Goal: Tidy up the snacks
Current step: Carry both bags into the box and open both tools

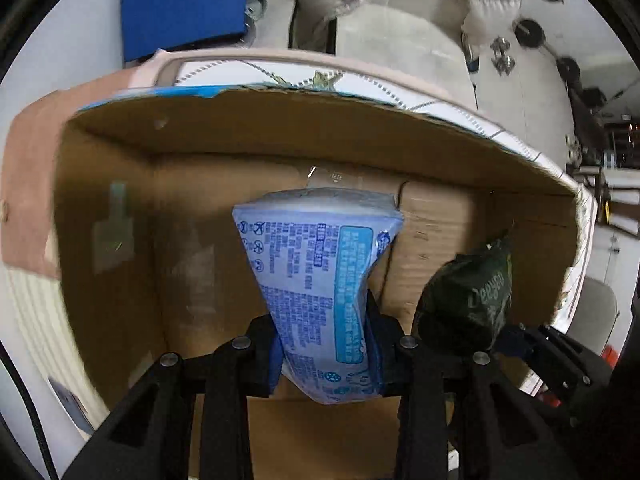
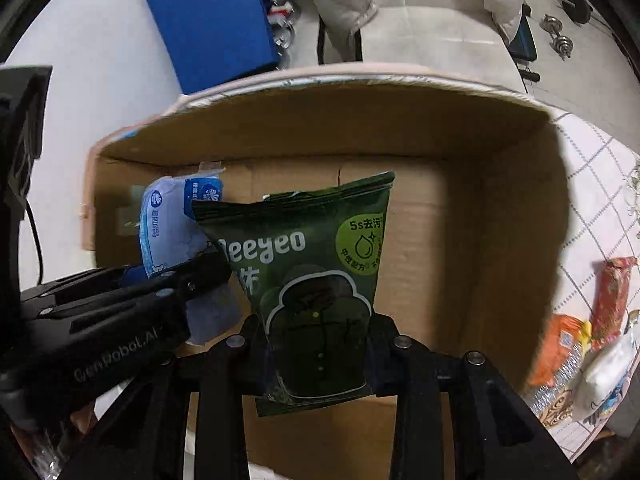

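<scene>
- snacks: two packs in hand, both held over the open box (image 1: 280, 136). left gripper (image 1: 326, 344) has its fingers clamped on the blue pack (image 1: 316, 280) low down; right gripper (image 2: 318, 350) has its fingers clamped on the green pack (image 2: 316, 276) the same way.
- both packs look to be above the box floor, not resting on it. can't tell how high.
- more snacks outside the box on the patterned worktop (image 2: 592, 168) to the right: orange pack (image 2: 558, 348), red pack (image 2: 610, 292), white pack (image 2: 604, 376).
- risk 1: the grippers are close together. in the right view the left fingers (image 2: 200, 276) sit just beside the green pack's edge, so lowering both at once could knock the packs or tools together.
- risk 2: each grip pinches only the bottom of a soft pouch, so the tops flop. letting go from up here, a pack may tumble and land crooked, or lean on a wall.
- risk 3: blue pack looks squeezed hard at the waist; if the contents are brittle, they could crush.
- risk 4: box is light card with a torn rim; a finger catching a wall on the way out could drag it across the worktop.
- safer, i'd say: one arm down at a time, release low, lift straight out.
</scene>
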Available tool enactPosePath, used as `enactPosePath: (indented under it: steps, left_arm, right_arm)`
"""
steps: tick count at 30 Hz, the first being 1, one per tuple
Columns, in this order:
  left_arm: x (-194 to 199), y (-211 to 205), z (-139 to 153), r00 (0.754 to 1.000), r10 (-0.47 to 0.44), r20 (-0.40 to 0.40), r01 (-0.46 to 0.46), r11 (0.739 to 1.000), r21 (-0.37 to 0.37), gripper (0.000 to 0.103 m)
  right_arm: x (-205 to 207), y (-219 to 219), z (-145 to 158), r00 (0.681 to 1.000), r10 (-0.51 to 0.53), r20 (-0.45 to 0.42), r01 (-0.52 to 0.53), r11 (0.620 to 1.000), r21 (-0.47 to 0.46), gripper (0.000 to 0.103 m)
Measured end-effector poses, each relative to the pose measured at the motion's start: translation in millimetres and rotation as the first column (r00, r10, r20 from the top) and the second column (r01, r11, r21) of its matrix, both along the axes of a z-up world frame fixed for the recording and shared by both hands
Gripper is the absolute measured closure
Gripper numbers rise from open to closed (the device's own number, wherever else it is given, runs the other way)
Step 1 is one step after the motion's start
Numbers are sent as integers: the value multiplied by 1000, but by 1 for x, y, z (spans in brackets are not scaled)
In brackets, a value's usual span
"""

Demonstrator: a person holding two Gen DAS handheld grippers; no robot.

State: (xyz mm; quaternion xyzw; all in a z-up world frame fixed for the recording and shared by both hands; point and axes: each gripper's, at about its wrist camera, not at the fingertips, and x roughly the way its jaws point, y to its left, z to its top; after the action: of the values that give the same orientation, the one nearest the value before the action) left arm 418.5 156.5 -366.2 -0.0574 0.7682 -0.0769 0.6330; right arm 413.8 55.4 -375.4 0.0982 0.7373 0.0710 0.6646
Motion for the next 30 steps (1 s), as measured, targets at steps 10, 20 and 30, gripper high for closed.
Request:
enactPosePath:
  steps: [10, 20, 30]
  left_arm:
    - [8, 0, -32, 994, -50, -93, 48, 999, -19, 64]
    - [-1, 24, -1, 1000, -18, -26, 19, 999, 41, 8]
    - [-37, 61, 62, 991, 35, 126, -50, 993, 112, 1]
  right_arm:
    - [21, 22, -34, 999, 12, -50, -14, 999, -45, 67]
    - [23, 26, -18, 997, 51, -51, -56, 994, -91, 11]
    - [-20, 26, 52, 994, 99, 40, -89, 976, -199, 0]
